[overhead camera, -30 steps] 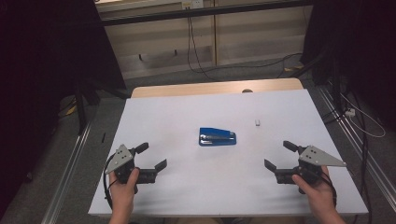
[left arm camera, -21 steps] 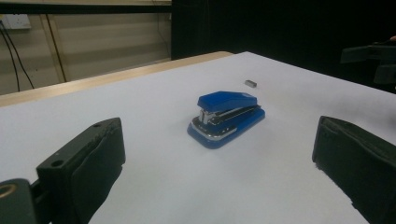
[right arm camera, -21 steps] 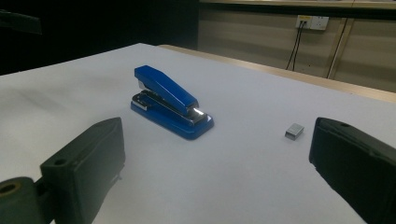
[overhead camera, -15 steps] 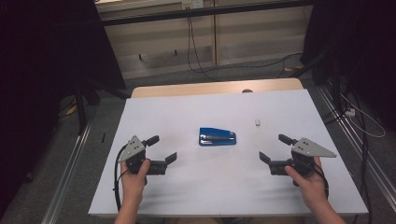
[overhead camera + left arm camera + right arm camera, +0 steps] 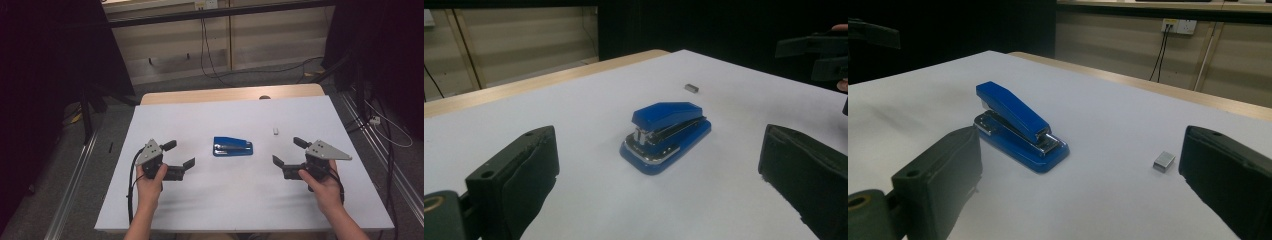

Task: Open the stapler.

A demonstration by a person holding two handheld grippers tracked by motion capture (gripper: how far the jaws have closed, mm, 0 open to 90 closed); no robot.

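On the white desk [image 5: 235,200] we've got a hand-held gripper on each side, both facing inward. Our left hand-held gripper [image 5: 179,154] has its jaws spread wide with nothing between them, same story for the right hand-held gripper [image 5: 289,151]. Between them, near the middle, lies the blue stapler [image 5: 233,147] (shut, flat on its base). Just beyond it to the right sits a small grey block [image 5: 275,131], maybe staples.
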